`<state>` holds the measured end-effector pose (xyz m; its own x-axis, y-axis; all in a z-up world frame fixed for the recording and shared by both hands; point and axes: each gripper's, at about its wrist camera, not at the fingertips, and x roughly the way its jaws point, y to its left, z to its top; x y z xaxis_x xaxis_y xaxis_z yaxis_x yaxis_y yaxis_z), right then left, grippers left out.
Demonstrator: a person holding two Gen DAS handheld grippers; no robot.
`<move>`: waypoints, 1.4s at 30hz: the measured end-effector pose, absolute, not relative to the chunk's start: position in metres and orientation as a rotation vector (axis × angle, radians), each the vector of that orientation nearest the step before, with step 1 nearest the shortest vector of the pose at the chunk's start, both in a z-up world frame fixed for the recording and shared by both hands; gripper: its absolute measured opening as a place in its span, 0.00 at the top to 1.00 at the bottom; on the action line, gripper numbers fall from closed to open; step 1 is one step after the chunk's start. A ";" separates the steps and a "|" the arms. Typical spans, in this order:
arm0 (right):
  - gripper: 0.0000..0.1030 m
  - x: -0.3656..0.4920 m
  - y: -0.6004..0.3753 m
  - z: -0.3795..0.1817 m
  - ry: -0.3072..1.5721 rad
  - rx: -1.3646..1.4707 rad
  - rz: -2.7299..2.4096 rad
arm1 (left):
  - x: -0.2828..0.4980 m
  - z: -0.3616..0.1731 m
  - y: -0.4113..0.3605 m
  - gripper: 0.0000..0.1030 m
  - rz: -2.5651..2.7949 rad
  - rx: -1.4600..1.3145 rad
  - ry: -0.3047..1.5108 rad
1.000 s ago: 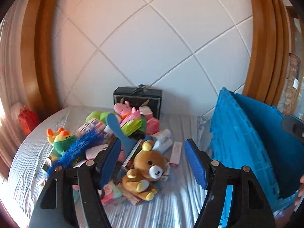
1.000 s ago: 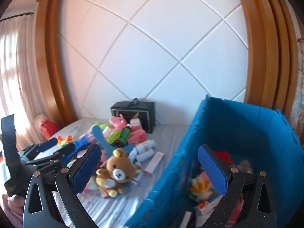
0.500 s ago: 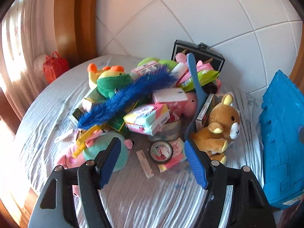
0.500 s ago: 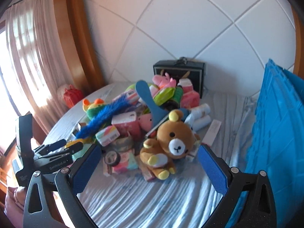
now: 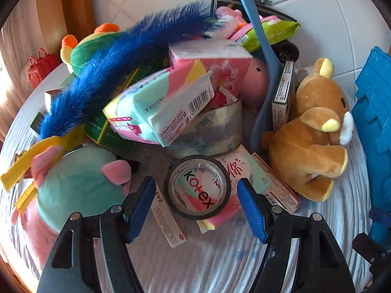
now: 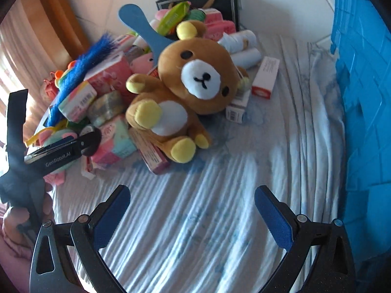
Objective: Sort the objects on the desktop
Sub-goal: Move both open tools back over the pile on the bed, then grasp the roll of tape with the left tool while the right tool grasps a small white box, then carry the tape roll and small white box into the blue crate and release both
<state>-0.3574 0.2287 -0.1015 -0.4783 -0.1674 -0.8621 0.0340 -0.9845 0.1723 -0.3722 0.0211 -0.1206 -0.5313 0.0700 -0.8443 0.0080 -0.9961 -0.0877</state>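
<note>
A heap of toys and packets lies on a blue-white cloth. My left gripper [image 5: 196, 193] is open, its fingers on either side of a black tape roll [image 5: 197, 186] that lies on a pink Kotex packet. A brown bear plush [image 5: 310, 131] sits to the right of it; it also shows in the right wrist view [image 6: 185, 85]. My right gripper [image 6: 191, 211] is open and empty, above bare cloth in front of the bear. The left gripper shows in the right wrist view [image 6: 91, 139] at the heap's near left.
A blue crate [image 6: 364, 92] stands at the right. The heap holds a blue feather [image 5: 117, 61], a pastel tissue pack [image 5: 161, 107], a clear tape roll [image 5: 212, 127], a teal-pink plush [image 5: 73, 185], a blue paddle [image 6: 141, 29] and a black box [image 6: 207, 2].
Both grippers have dropped and moved in toward the heap. The left one has come down around the black tape roll. The right one has tilted down in front of the bear.
</note>
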 end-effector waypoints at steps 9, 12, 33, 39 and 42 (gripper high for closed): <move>0.00 -0.356 0.187 -0.114 -0.140 1.510 -2.484 | -0.312 -0.111 -0.011 0.47 2.760 -1.451 -0.132; 0.00 -0.361 0.149 -0.118 -0.106 1.459 -2.403 | -0.280 -0.118 -0.031 0.47 2.792 -1.511 -0.082; 0.84 -0.378 0.020 -0.136 0.096 1.367 -2.260 | -0.266 -0.114 -0.073 0.47 2.827 -1.477 -0.109; 0.84 -0.343 0.060 -0.059 0.087 1.171 -2.383 | -0.259 -0.069 -0.052 0.47 2.854 -1.308 -0.086; 0.84 -0.329 0.085 -0.018 0.072 1.057 -2.488 | -0.261 -0.036 -0.028 0.47 2.866 -1.177 -0.038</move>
<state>-0.3293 0.0851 -0.0177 -0.6150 -0.3698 -0.6965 0.4095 -0.9045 0.1187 -0.2606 -0.0284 -0.0360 -0.7107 0.0495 -0.7017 -0.0308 -0.9988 -0.0392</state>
